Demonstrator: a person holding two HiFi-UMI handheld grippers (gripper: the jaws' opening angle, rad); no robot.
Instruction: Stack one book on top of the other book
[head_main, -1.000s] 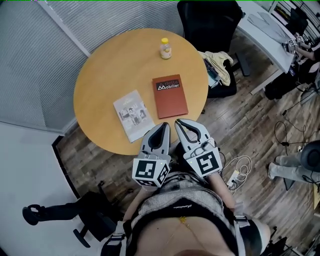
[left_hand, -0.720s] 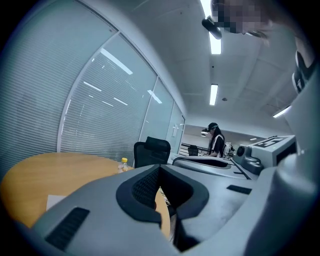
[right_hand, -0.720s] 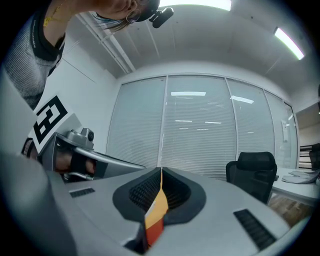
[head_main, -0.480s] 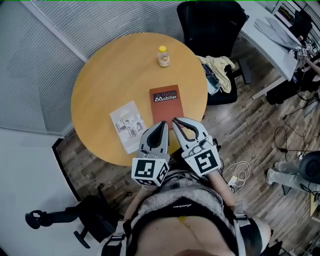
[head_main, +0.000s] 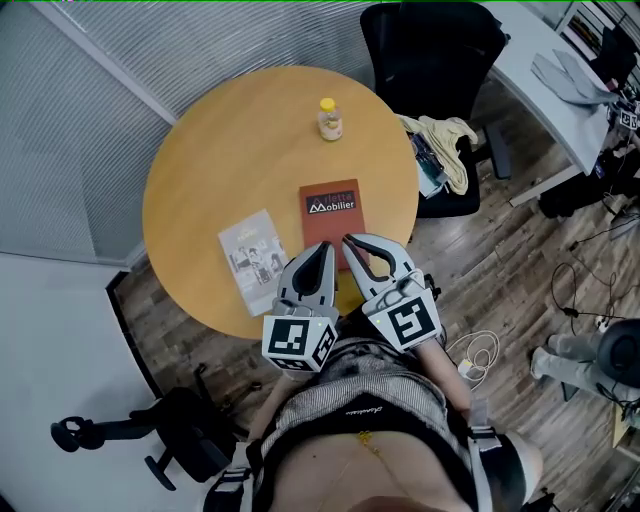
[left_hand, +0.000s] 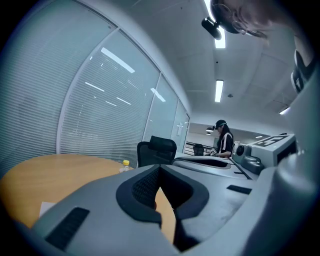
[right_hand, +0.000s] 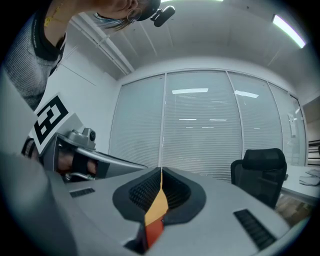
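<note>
Fingers, left gripper (head_main: 325, 250): closed tip to tip with nothing between them, at the near-left corner of the red book (head_main: 331, 208).
Fingers, right gripper (head_main: 349, 241): likewise closed and empty, at the red book's near edge.
Red book: flat on the round table (head_main: 230, 130), not gripped.
Pale booklet (head_main: 253, 255): flat, left of the red book, apart from it.
Step in hand: approach; neither book lifted yet.
Next move: you must open the fingers, take one book by an edge, and lay it squarely on the other.
Bottle (head_main: 329, 119): beyond the red book's far edge, well apart.
</note>
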